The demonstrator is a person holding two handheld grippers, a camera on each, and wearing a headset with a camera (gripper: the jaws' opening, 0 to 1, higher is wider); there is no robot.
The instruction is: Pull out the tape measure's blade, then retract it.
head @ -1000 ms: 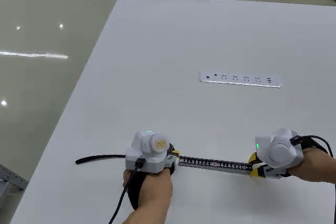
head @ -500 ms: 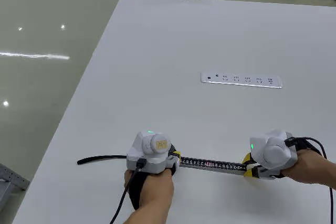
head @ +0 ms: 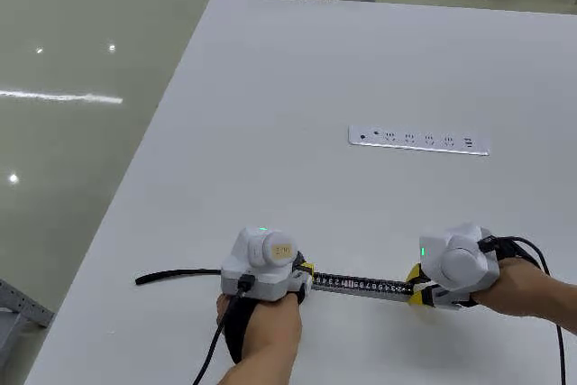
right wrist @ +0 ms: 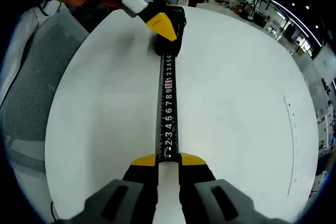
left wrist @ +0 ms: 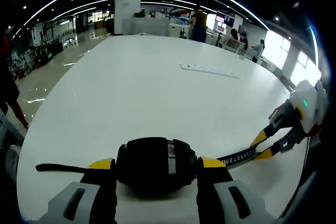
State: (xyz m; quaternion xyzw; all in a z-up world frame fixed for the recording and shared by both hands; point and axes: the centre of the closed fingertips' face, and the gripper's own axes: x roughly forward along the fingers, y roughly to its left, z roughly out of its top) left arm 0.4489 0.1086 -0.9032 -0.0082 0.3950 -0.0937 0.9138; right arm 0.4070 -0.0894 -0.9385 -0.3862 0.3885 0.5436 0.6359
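A black tape measure case [left wrist: 156,164] sits on the white table, clamped between the yellow-tipped jaws of my left gripper [left wrist: 156,165]. In the head view that left gripper [head: 300,279] is at the near left. The black blade [head: 361,285] with white numbers runs from it across to my right gripper [head: 413,288]. My right gripper [right wrist: 168,157] is shut on the blade's end hook, and the blade [right wrist: 168,108] stretches straight away to the case [right wrist: 169,35]. A black wrist strap [head: 176,273] trails left from the case.
A white power strip [head: 419,141] lies flat on the table [head: 297,96] beyond the grippers, to the right. The table's left edge drops to a glossy floor. Black cables trail from both grippers toward the near edge.
My right gripper has moved left toward the case with the blade's end still in it, so the exposed blade is shorter. The left gripper holds the case still.
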